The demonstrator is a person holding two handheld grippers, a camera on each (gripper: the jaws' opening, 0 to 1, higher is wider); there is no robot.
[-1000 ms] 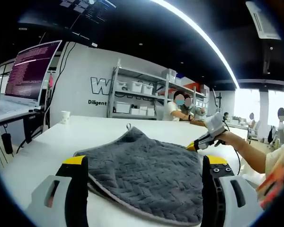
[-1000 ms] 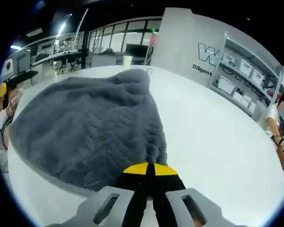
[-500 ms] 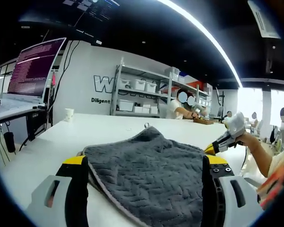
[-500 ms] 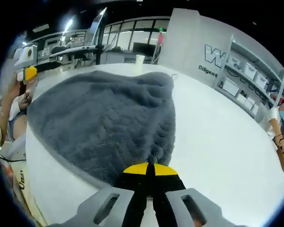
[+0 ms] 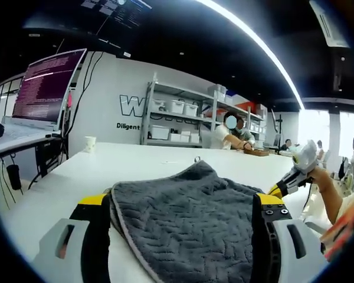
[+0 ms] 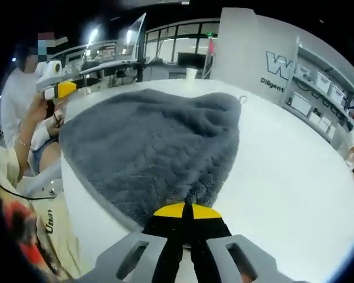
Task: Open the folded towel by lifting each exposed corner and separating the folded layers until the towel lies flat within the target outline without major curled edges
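Grey towel (image 5: 189, 206) on white table (image 5: 59, 183), left gripper (image 5: 180, 206) fingers spread wide, right gripper (image 5: 283, 186) beyond

- The towel (image 5: 192, 221) is dark grey, with a woven zigzag pattern and a pale grey edge.
- The table (image 6: 295, 177) is white.
- Both grippers, left gripper (image 5: 180, 206) and right gripper (image 6: 186, 211), have black jaws with yellow tips and light grey bodies.

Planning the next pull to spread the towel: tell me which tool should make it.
Right. The right tool is shut on the grey towel's corner, so it can probably draw that layer outward. The left tool is open, its jaws straddling the towel without gripping.
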